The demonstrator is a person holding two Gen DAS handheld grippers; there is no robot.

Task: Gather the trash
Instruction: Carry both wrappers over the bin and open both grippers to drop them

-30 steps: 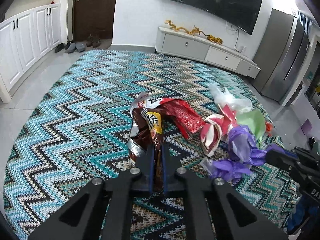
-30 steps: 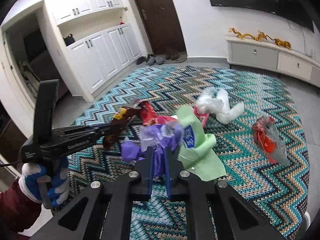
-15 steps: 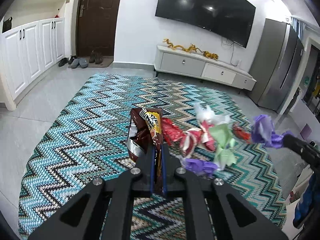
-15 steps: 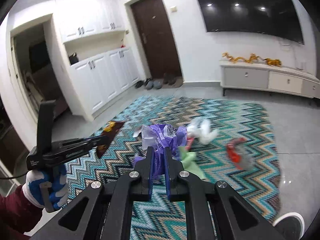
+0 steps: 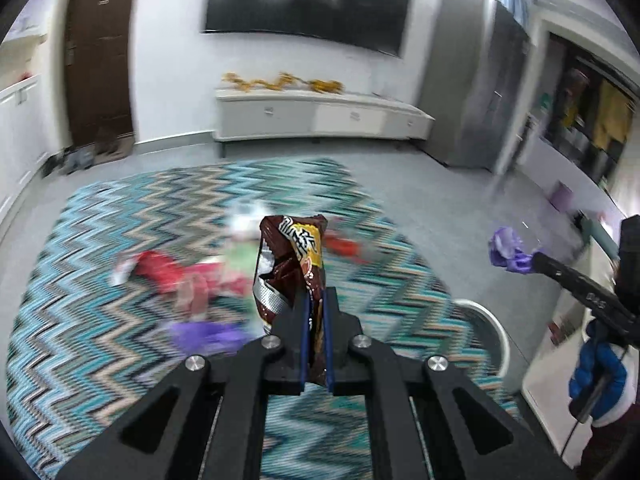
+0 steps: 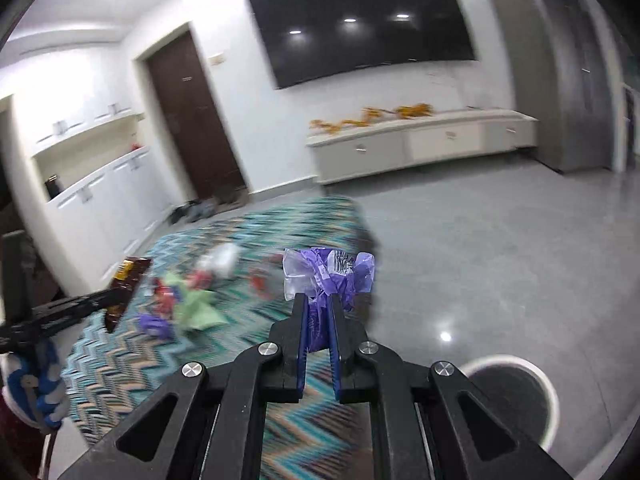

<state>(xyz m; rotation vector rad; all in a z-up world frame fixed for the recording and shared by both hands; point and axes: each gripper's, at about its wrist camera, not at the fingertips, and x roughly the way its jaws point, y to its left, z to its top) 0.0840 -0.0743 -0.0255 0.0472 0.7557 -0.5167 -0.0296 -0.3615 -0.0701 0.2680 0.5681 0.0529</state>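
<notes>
My left gripper (image 5: 315, 296) is shut on a brown and yellow snack bag (image 5: 290, 264) and holds it upright, high above the rug. My right gripper (image 6: 318, 300) is shut on a crumpled purple plastic wrapper (image 6: 330, 276), also held in the air. The right gripper with the purple wrapper (image 5: 508, 254) shows at the right of the left wrist view. The left gripper with the snack bag (image 6: 128, 280) shows at the left of the right wrist view. A white round bin (image 6: 548, 392) stands on the floor at lower right, below my right gripper.
Red, green, white and purple wrappers (image 5: 188, 276) lie blurred on the zigzag rug (image 5: 100, 320). The bin's rim (image 5: 496, 328) stands just off the rug's right edge. A white TV cabinet (image 5: 320, 116), a grey fridge (image 5: 468, 92) and a brown door (image 5: 100, 60) line the far walls.
Both grippers have risen from the rug with their trash and swung to the right. The white bin has come into view at lower right.
</notes>
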